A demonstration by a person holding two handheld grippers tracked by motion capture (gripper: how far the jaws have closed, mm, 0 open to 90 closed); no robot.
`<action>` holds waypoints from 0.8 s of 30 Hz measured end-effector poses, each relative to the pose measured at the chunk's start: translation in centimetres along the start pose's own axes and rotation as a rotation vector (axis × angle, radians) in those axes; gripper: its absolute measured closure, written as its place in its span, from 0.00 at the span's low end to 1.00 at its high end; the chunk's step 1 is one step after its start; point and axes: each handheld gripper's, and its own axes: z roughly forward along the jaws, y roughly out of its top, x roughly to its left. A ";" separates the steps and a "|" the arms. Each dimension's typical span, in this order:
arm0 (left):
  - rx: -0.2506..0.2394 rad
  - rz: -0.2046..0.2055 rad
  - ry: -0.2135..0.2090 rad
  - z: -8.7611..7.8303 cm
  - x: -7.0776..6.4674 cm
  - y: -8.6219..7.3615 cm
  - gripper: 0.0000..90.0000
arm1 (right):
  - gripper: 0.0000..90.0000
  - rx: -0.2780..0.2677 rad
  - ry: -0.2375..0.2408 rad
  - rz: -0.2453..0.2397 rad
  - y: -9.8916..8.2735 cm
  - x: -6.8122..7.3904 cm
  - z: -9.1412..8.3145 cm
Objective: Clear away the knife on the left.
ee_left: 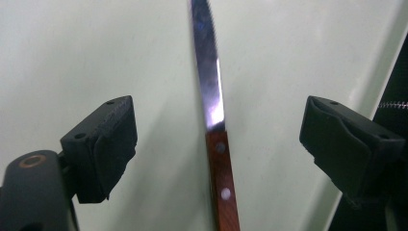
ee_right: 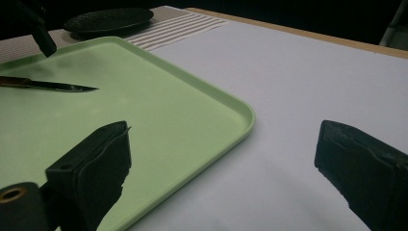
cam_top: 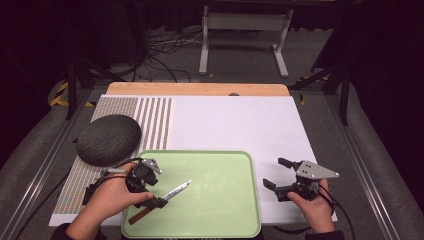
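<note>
on smooth green tray (cam_top: pixel 240 165) | knife (cam_top: pixel 170 194): steel blade, riveted wooden handle

One knife (cam_top: pixel 161 199), wooden handle, lying near-left on the tray. One green tray (cam_top: pixel 225 200), near centre. One dark round dish (cam_top: pixel 108 138), far left of the tray. One striped mat (cam_top: pixel 152 120) under that dish, left side. One white board (cam_top: pixel 240 125) covering the tabletop. Two grippers: left gripper (cam_top: pixel 150 200) over the knife, right gripper (cam_top: pixel 274 175) near right. Two hands.

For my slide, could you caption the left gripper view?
Open left gripper straddling a wooden-handled knife on the green tray.
</note>
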 end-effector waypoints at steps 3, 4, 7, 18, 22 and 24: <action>-0.048 0.084 -0.007 0.3 -0.2 0.2 0.18 | 0.07 -0.001 0.001 0.000 0.0 0.0 0.0; -0.048 0.084 -0.007 0.3 -0.2 0.2 0.19 | 0.07 -0.001 0.001 0.000 0.0 0.0 0.0; -0.085 0.186 -0.022 0.6 -0.5 0.3 0.32 | 0.07 -0.002 0.000 0.000 0.0 0.0 -0.1; 0.010 0.314 -0.072 1.8 -0.6 0.4 1.00 | 0.07 -0.003 0.011 -0.001 0.0 0.1 0.0; 0.044 0.324 -0.063 2.2 -0.5 0.4 1.00 | 0.07 -0.002 0.013 -0.003 0.0 0.1 0.0; 0.066 0.323 -0.064 2.4 -0.5 0.3 1.00 | 0.07 -0.002 0.013 -0.003 0.0 0.1 0.0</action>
